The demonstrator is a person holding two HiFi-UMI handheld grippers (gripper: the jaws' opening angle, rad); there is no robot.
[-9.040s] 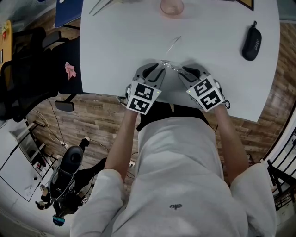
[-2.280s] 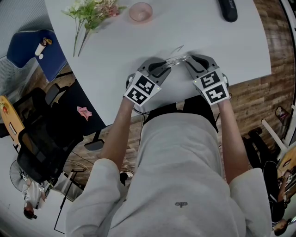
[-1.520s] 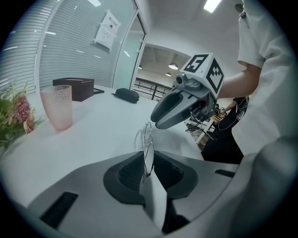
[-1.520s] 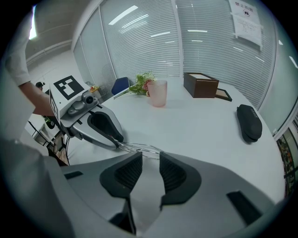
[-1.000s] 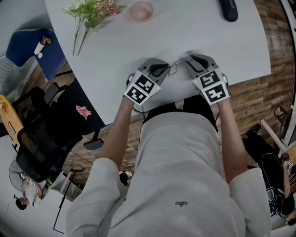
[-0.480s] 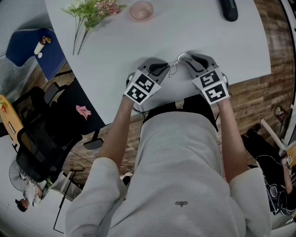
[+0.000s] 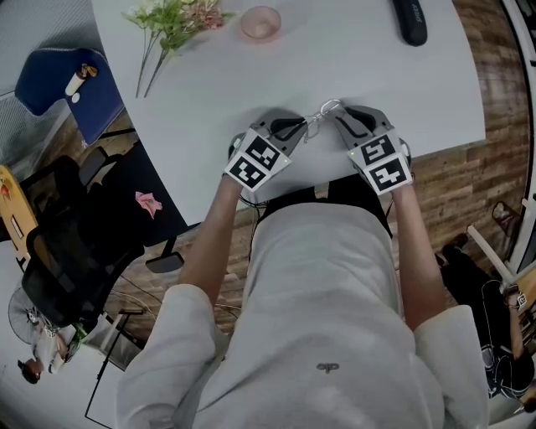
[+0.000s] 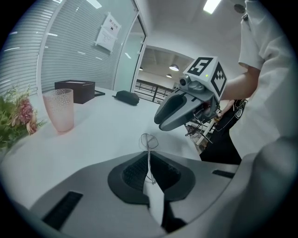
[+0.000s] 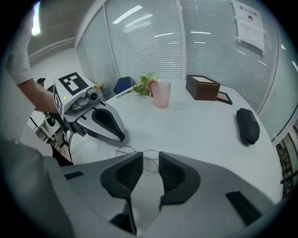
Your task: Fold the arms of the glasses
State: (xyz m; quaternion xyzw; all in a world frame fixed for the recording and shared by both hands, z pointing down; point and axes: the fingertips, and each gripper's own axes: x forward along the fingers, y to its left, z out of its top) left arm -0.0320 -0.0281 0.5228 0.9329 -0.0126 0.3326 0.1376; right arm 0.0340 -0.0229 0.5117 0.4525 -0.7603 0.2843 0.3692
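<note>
White tabletop (image 7: 209,75) fills the space ahead of the person, with glass partitions and blinds behind it. From where the person stands, a bunch of flowers (image 7: 172,21) lies out at 11 o'clock, a pink cup (image 7: 260,23) stands at 12 o'clock, and a black glasses case (image 7: 412,18) lies at 1 o'clock, all well apart from the work. A brown box (image 9: 203,87) sits farther back, beyond the cup.

Thin wire-rimmed glasses (image 7: 321,116) are down at the near edge, at 6 o'clock, held just above the table between the two tools. Pointing toward 1 o'clock, the left gripper (image 7: 297,127) has its jaws pressed together on a thin wire part of the frame, with one lens poking up past the tips. Angled toward 11 o'clock, the right gripper (image 7: 339,113) meets the glasses from the other side. Its jaws stand partly apart and have just been closing a little, with a lens between them. The pads look to meet the rim on either side.
</note>
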